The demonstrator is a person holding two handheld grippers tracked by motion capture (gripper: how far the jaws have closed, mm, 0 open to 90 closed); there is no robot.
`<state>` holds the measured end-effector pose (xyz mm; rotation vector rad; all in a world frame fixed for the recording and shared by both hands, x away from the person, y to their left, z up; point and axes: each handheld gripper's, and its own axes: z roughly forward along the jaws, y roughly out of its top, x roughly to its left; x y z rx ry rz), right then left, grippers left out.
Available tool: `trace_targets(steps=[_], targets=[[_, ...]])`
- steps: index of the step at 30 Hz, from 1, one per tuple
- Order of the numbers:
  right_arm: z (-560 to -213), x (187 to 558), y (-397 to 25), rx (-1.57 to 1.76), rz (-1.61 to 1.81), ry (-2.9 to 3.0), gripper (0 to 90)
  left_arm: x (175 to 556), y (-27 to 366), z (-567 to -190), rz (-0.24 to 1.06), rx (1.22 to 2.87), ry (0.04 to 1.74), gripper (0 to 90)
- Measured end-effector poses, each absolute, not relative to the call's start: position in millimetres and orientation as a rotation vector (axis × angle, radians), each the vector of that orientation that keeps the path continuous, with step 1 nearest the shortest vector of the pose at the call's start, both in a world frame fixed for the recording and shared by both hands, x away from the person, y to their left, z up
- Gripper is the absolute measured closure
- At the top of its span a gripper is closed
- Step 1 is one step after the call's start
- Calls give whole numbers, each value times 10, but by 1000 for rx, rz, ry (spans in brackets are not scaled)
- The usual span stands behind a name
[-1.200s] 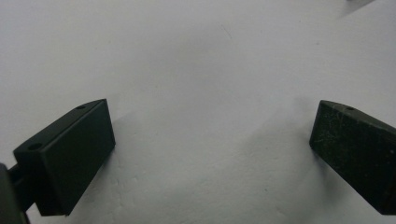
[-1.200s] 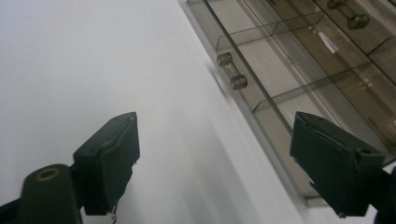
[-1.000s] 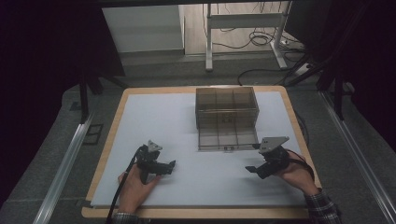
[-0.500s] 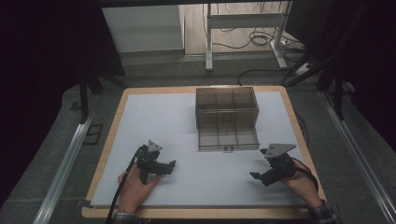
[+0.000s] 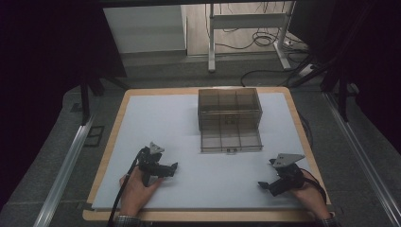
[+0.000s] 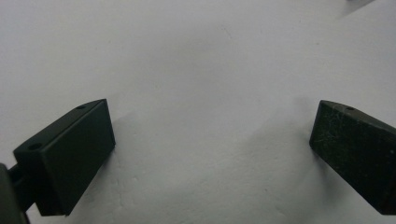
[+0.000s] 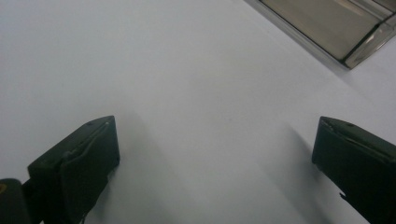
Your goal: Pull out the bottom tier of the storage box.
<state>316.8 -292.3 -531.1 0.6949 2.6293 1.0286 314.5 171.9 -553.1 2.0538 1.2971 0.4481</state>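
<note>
Nearest, the right gripper (image 5: pixel 263 184) sits low over the white table (image 5: pixel 156 118), jaws spread wide and empty. Across to the left gripper (image 5: pixel 174 166), jaws also wide apart, holding nothing. Farther back stands the smoky clear drawer box (image 5: pixel 229 108), its bottom drawer (image 5: pixel 231 141) pulled out toward both grippers.

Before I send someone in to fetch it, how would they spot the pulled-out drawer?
On the white table sheet stands a smoky see-through drawer box, towards the far edge. Its bottom drawer juts towards the person, divided into compartments; no other drawer is pulled out.
</note>
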Motion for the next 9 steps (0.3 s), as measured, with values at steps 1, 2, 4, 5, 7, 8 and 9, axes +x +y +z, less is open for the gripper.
trace_targets(steps=[1,2,4,5,7,8,9], targets=[[-5311,3168,-2923,695,1029,2629,6,3145,1719,-5531,448,2054,1297,0],[-5313,3162,-2918,692,1022,2626,4,3145,1719,-5531,448,2054,1297,0],[-5314,3164,-2920,694,1024,2627,3,3145,1719,-5531,448,2054,1297,0],[-5316,3165,-2920,697,1027,2627,4,3145,1720,-5531,448,2054,1297,0],[-5318,3164,-2922,695,1028,2626,3,3143,1719,-5530,450,2058,1296,0],[-5319,3163,-2921,698,1029,2626,3,3143,1717,-5531,449,2055,1297,0],[-5319,3163,-2921,698,1029,2626,3,3143,1717,-5531,449,2055,1297,0]])
